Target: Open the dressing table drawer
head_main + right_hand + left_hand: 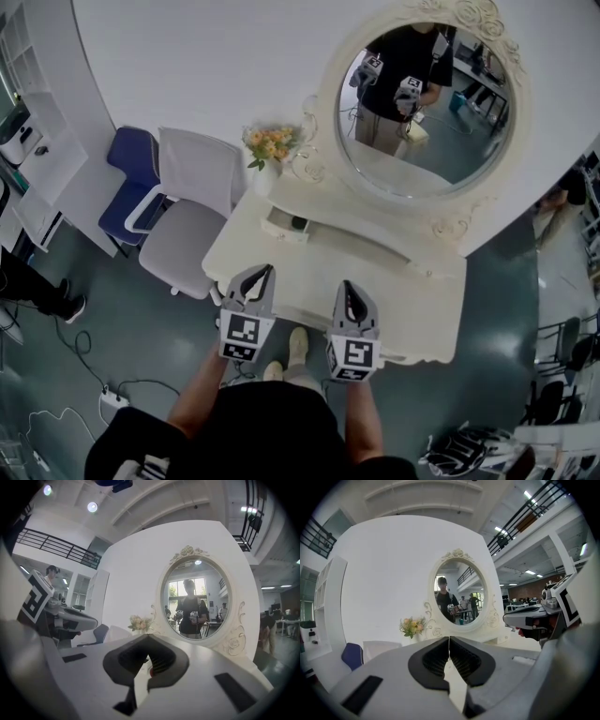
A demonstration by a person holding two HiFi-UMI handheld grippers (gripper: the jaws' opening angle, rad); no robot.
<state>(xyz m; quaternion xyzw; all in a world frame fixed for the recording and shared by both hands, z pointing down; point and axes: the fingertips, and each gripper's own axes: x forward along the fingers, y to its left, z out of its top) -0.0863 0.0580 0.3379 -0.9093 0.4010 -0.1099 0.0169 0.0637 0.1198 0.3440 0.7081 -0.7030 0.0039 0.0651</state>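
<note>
Person is standing close against the near edge of the dressing table point(403, 281), holding both grippers side by side just above that edge. The left gripper point(262, 275) is showing its jaws pressed together on nothing. The right gripper point(348, 289) is also looking closed at the tips, with nothing clamped. The only drawer point(284, 224) I am picking out is the small one on the tabletop at far left, just near of the flowers point(270, 145). It seems to be standing a little out with something dark inside. Any drawer in the table's front is hiding under the near edge. Risks, as I am judging them: with both pairs of jaws together, neither can take a knob, so reaching in now would only be nudging it. A shallow pinch would be slipping off on the pull. A jerk would be rocking the flowers and the mirror point(427, 103). The grippers, being so close, could be knocking each other.
</note>
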